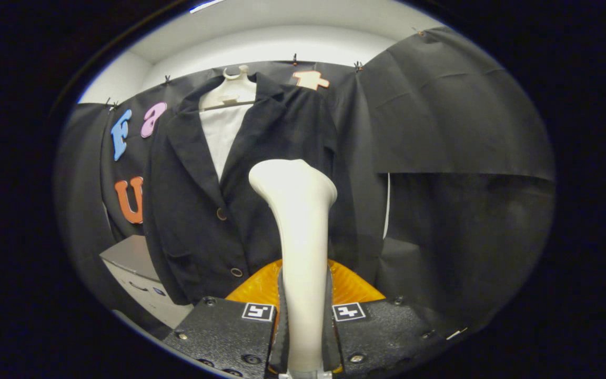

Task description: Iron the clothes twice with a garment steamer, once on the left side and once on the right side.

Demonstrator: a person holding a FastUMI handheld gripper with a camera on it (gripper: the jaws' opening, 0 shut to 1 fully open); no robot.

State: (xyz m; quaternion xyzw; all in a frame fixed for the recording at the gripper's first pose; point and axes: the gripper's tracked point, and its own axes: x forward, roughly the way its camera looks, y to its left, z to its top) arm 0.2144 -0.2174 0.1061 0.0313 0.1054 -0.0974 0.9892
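Black cloth lines the booth wall, where a dark buttoned jacket hangs on a white plastic hanger. The hand-held gripper is clamped on the cream plastic garment steamer, both fingers pressing its handle. The steamer's head stands before the jacket's front; contact cannot be confirmed. A pass appears under way; the next move calls for a steady vertical stroke.
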